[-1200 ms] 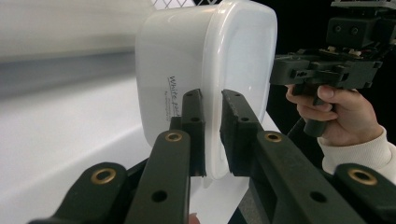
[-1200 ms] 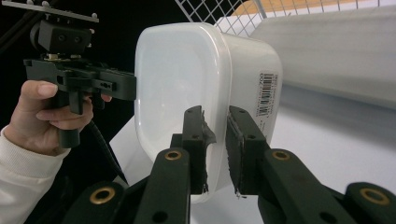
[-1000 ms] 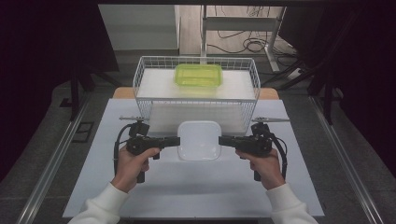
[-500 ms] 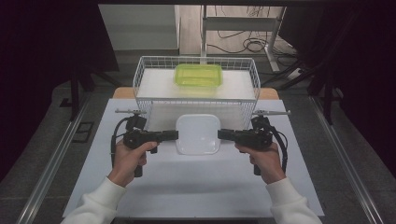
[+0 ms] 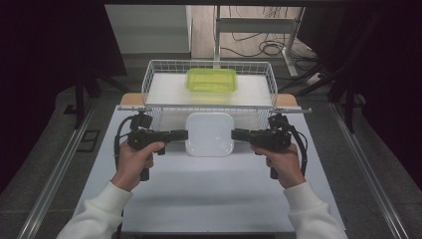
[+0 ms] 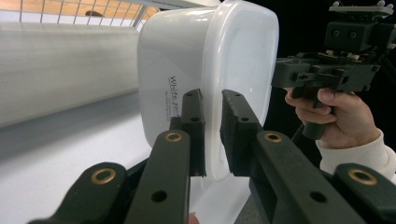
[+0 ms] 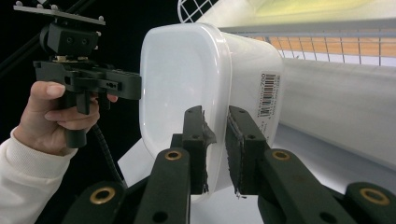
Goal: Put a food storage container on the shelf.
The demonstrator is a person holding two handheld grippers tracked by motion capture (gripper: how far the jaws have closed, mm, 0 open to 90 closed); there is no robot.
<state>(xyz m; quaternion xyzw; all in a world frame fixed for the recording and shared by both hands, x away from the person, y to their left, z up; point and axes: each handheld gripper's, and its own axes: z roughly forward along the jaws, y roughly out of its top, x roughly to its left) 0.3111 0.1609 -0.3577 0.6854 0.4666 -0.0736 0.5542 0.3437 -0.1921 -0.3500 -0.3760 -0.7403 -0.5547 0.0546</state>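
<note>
At the left of the table (image 5: 99, 199), the left gripper (image 5: 183, 134) is held level in the person's left hand (image 5: 132, 162), its fingers (image 6: 191, 121) pointing right and clamped narrowly on the left rim of the white container (image 5: 209, 133). The left gripper view confirms the hold: one finger lies against the outer wall, the other against the flat face, with the rim pinched between.

At centre, the white container hangs between the two grippers, just near of the wire basket (image 5: 149, 84). Its flat face is turned upward in the high view. Judged from the gripper views, it is clear of the table surface, carried by the two rim grips alone.

Beyond it, inside the basket toward the far side, sits a green container (image 5: 211, 79), well apart from the white one.

At the right, the right gripper (image 5: 235, 134), held in the right hand (image 5: 281, 162), mirrors the left: fingers (image 7: 194, 130) narrow and closed on the container's right rim, as the right gripper view shows.

Assessment: the two-handed pickup appears complete and the container is aloft and level. Remaining, by judgement, is the carry over the basket's near wall and the setting down inside, probably near of the green container, followed by release of both grips.
</note>
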